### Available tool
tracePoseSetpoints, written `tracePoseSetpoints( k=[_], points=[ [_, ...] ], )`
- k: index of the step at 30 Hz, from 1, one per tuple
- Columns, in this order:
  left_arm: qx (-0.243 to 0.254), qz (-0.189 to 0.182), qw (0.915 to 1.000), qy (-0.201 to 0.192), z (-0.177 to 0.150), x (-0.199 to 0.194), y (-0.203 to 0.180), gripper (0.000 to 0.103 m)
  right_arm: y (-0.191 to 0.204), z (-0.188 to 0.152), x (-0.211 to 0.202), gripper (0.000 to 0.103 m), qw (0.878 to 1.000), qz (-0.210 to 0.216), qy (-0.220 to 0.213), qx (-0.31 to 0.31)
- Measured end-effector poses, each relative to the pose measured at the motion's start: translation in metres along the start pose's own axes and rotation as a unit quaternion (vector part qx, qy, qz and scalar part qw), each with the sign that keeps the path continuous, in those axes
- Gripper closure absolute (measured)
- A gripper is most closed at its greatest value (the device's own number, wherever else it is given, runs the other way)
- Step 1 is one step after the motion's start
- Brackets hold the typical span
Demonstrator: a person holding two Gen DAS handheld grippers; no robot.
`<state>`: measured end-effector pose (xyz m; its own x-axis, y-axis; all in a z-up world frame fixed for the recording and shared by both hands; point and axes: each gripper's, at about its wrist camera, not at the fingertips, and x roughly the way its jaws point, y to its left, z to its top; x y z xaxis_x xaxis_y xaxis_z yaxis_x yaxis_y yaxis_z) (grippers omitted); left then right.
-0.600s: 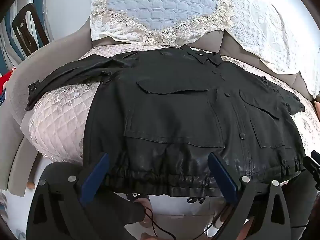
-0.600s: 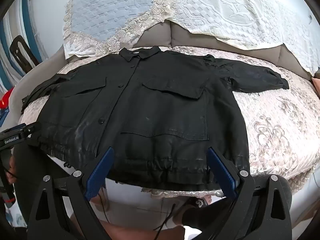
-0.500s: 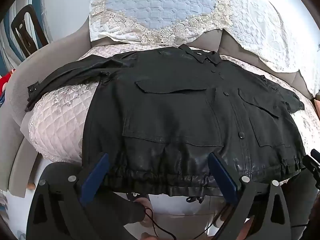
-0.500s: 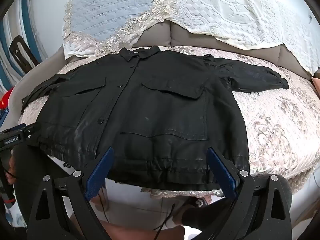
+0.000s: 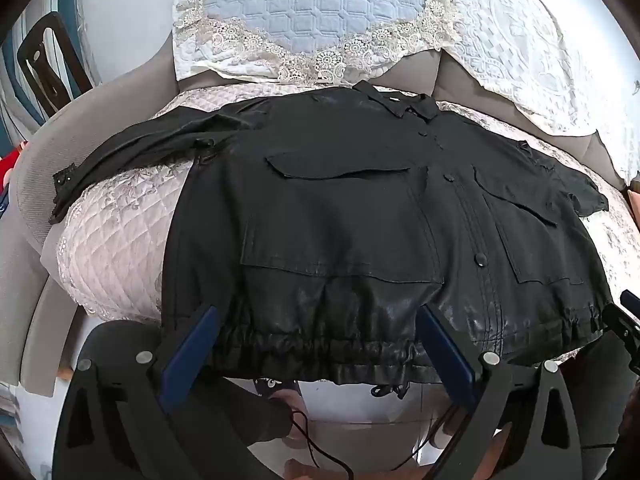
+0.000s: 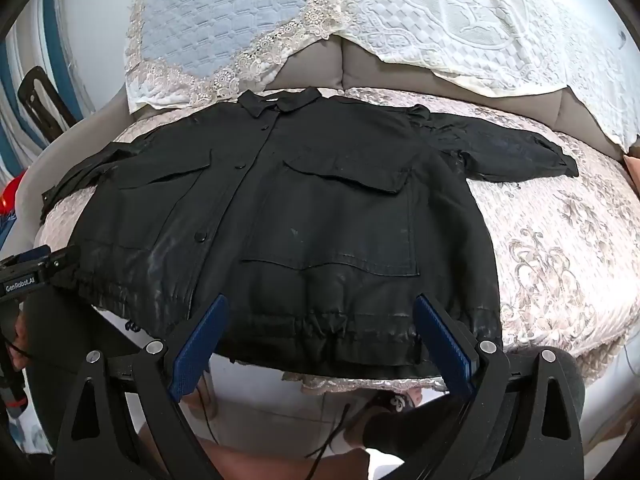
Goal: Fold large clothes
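Jacket (image 6: pixel 304 216) lies spread flat, front up, on the sofa (image 6: pixel 568 248), collar toward the backrest, hem at the seat's front edge, bare seat beside both sleeves. Left gripper (image 5: pixel 316 344) and right gripper (image 6: pixel 320 338) hover over the hem, jaws wide, holding nothing.

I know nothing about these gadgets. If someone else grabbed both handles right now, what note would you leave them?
Left gripper: jaws wide open, holding nothing, poised over the jacket's gathered hem.
Right gripper: also wide open and empty, over the hem further along.
Black jacket: lies front up and spread flat on the quilted sofa cover, collar toward the backrest, both sleeves stretched out sideways, hem at the front edge.
Done: the jacket is laid out; no fold shows.
Left: all the folding, probably sleeves inward first, then hem up toward the collar.
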<state>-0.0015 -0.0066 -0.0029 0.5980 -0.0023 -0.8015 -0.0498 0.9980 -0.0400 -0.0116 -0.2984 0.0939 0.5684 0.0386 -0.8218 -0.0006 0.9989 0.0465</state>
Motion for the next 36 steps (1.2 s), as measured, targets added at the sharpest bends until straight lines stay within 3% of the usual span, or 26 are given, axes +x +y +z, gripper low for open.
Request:
tracePoseSetpoints(
  k=[36],
  points=[
    [0.012,0.005,0.9999,0.007,-0.001,0.004,-0.003,0.004,0.009,0.004,0.002,0.009,1.0,0.002,0.0,-0.007]
  ],
)
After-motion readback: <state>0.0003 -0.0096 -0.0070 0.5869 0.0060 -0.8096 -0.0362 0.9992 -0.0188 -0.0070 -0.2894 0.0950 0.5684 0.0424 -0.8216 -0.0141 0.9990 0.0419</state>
